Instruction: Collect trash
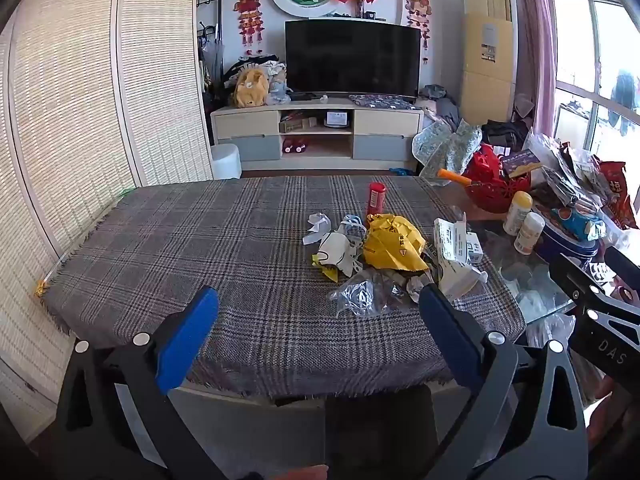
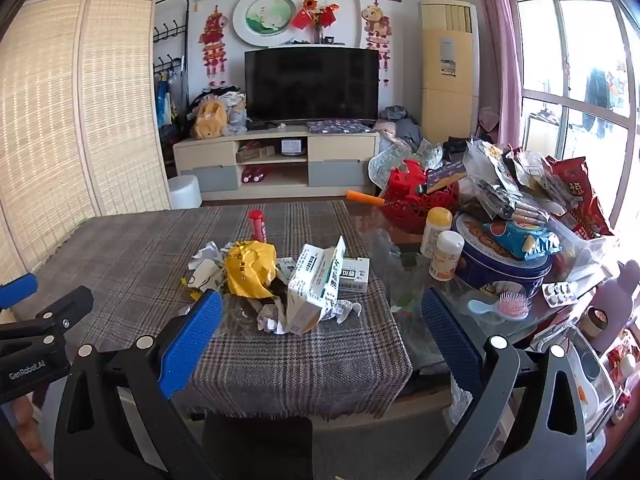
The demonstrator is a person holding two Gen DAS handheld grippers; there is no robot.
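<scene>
A heap of trash lies on the plaid cloth: a crumpled yellow bag, white crumpled paper, torn white medicine boxes, a clear plastic wrapper and a red tube standing behind. My left gripper is open and empty, held short of the heap near the table's front edge. My right gripper is open and empty, just before the boxes.
The glass table's right side holds two white bottles, a blue tin, a red basket, snack bags and a pink hairbrush. A dark chair back stands below the front edge. A bamboo screen stands left.
</scene>
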